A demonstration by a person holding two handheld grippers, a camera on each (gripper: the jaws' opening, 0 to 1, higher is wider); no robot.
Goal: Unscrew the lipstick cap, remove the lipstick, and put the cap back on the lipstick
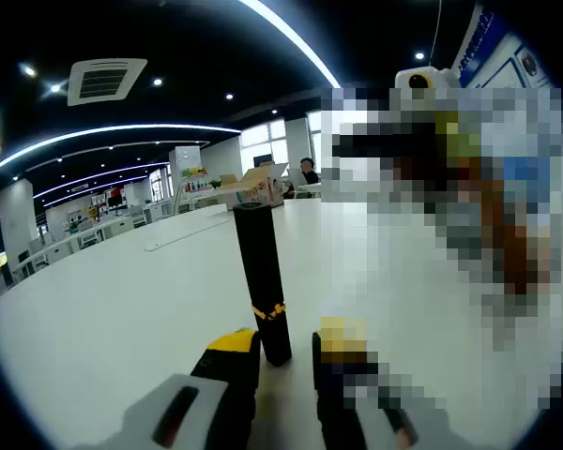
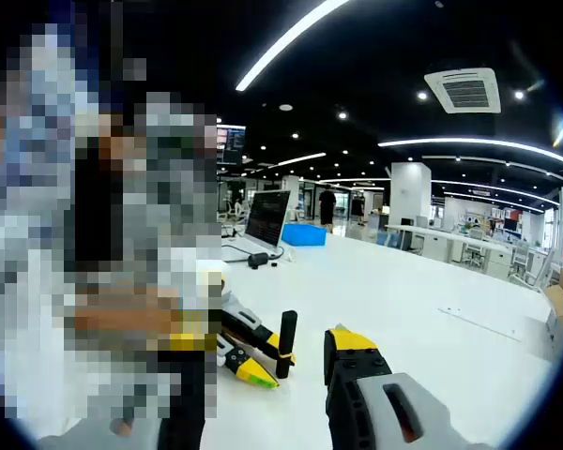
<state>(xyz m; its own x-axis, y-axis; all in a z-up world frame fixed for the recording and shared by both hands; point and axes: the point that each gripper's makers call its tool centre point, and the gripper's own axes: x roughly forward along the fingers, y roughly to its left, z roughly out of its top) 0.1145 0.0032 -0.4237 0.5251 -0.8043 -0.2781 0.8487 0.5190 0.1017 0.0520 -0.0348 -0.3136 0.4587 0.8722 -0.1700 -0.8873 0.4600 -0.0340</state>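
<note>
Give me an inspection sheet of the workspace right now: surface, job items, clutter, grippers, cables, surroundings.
Surface: white table, bare around the work.
Job's things: black lipstick standing upright, cap on, gold band near its base.
Clutter: laptop, blue box and a small dark object at the far end.
Grippers: left gripper straddles the lipstick's base, contact unclear; right gripper is apart from the lipstick, only one jaw visible.
Cables: a cable by the laptop.
Surroundings: open office, desk rows, ceiling light strips, people in the distance.
</note>
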